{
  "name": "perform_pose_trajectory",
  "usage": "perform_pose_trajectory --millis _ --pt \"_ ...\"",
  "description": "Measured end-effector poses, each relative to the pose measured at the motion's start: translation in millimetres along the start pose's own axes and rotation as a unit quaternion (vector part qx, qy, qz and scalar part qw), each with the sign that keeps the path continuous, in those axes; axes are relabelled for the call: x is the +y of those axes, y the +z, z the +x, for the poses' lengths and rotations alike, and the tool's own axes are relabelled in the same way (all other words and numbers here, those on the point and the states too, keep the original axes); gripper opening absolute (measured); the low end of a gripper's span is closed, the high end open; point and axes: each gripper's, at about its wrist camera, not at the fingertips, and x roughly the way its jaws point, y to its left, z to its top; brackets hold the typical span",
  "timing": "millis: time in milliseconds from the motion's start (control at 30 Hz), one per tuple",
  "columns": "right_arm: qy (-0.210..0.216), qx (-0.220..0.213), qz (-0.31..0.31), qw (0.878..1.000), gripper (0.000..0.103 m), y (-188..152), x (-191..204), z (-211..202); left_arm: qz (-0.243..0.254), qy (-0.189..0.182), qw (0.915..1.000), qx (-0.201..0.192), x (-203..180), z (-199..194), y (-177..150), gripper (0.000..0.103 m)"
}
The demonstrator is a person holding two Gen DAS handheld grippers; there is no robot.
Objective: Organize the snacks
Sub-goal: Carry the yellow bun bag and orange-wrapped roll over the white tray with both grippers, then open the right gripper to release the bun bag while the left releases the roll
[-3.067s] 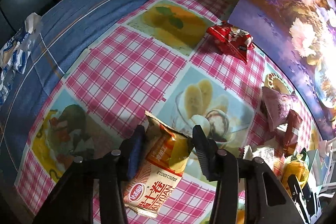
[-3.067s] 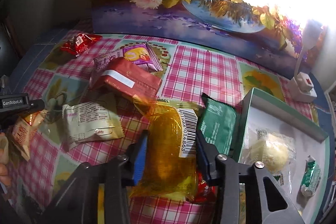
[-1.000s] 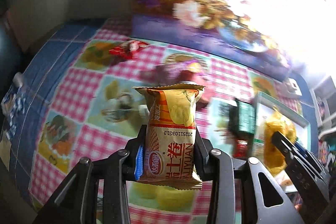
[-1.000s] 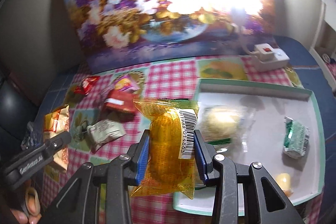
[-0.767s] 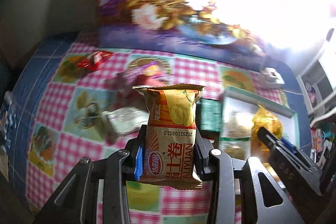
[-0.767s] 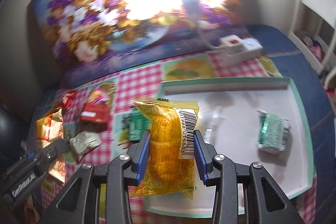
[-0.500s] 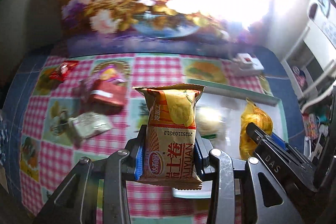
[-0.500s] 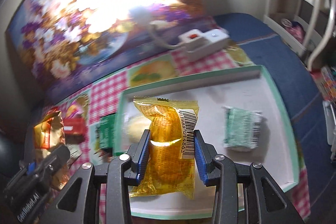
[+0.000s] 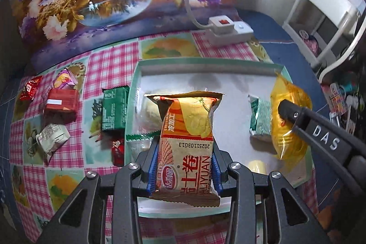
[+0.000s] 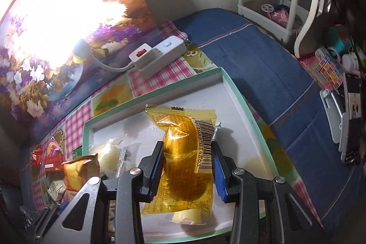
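The left gripper (image 9: 184,172) is clamped on an orange-and-cream snack packet (image 9: 186,141), its blue pads pressing both long sides low in the frame; the packet stands upright at frame center, above the white tray (image 9: 205,62) with the mint-green rim. The right gripper (image 10: 187,172) is likewise closed on a translucent yellow packet (image 10: 186,152) with a barcode strip along its right edge, held in the lower middle of its view over the tray's white floor. In the left wrist view that yellow packet appears at the right edge of the tray, just beside a green-striped packet (image 9: 259,118) lying on the tray floor. A pale round bun in clear wrap (image 10: 109,156) rests at the tray's left side. On the checked tablecloth (image 9: 109,65) left of the tray lie a dark green packet (image 9: 114,111), a red box (image 9: 61,102), a white wrapped snack (image 9: 53,136) and a small red packet (image 9: 29,89). A white power strip (image 9: 228,30) sits beyond the tray's far rim.
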Motion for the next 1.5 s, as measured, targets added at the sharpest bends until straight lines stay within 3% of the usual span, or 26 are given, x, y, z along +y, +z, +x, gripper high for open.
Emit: perform_pose_trajectory --millis 333,533,800,967,1133,1500 --pt "0.009 0.014 -0.004 1.0 0.042 -2 4 5 0.005 -0.013 0.9998 0.013 -7 8 -6 0.042" --pt "0.011 0.022 -0.011 1.0 0.042 -3 8 9 -0.002 -0.02 0.9998 0.005 -3 4 -4 0.061" --pt "0.013 0.035 -0.021 0.999 0.043 -6 15 15 -0.03 -0.004 0.9995 0.005 14 1 -3 0.069" --pt "0.02 0.046 -0.028 0.998 0.044 -9 20 20 -0.054 0.012 0.9985 0.005 31 1 -3 0.079" --pt "0.017 0.049 -0.04 0.998 0.044 -10 26 22 -0.082 0.02 0.9964 0.005 49 3 -4 0.08" --pt "0.014 0.06 -0.063 0.996 0.065 -12 34 26 -0.158 0.063 0.9854 -0.012 97 -2 -5 0.092"
